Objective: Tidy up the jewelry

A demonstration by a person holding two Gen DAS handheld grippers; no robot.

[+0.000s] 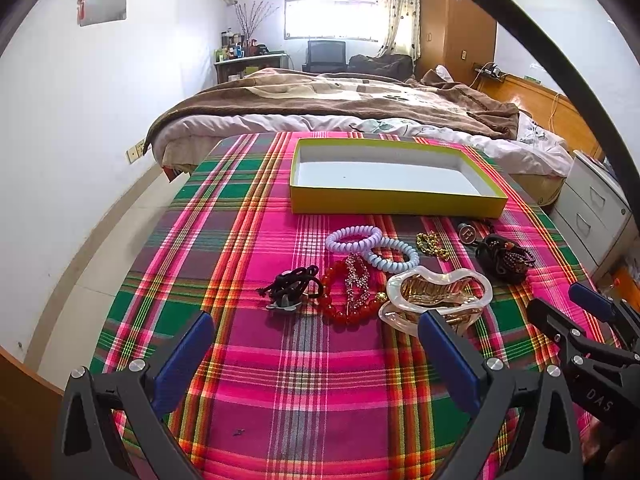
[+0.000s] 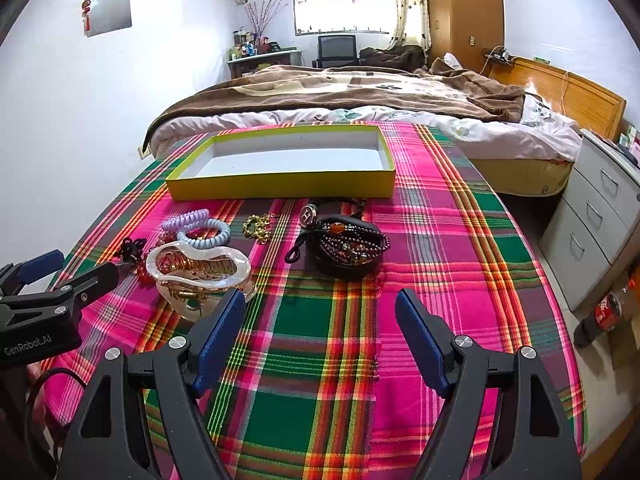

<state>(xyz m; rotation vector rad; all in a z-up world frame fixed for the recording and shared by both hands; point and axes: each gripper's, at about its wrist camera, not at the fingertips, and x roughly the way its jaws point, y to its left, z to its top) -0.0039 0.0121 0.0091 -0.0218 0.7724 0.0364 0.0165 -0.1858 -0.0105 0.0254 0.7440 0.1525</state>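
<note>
Hovering low over the pink-and-green plaid tablecloth (image 1: 280, 380), both claws sit spread wide with nothing between the pads, staged for a first pick. Left gripper (image 1: 316, 344) points at the jewelry cluster just ahead: black hair ties (image 1: 294, 282), red bead bracelet (image 1: 340, 300) with a rhinestone clip (image 1: 356, 280) lying on it, two pale-blue spiral hair coils (image 1: 372, 246), small gold chain (image 1: 432, 242) further ahead to the right. Clear wavy glass dish holding gold pieces (image 1: 436, 292) sits just beyond its right pad, near touching. Right gripper (image 2: 320, 312) faces the dark dish of maroon beads (image 2: 348, 248), ahead and apart; the glass dish is just beside its left pad. Shallow yellow cardboard box with white inside (image 2: 280, 188) lies beyond all the items, unfilled, likely the destination, so loose pieces are laid between claws and box for short carries. Open cloth under both claws gives room to drop and close. Items overlap in the left cluster, so snagging a neighbour is a risk. Table edge falls off well right of the right claw; bed (image 2: 360, 96) lies past the box.
</note>
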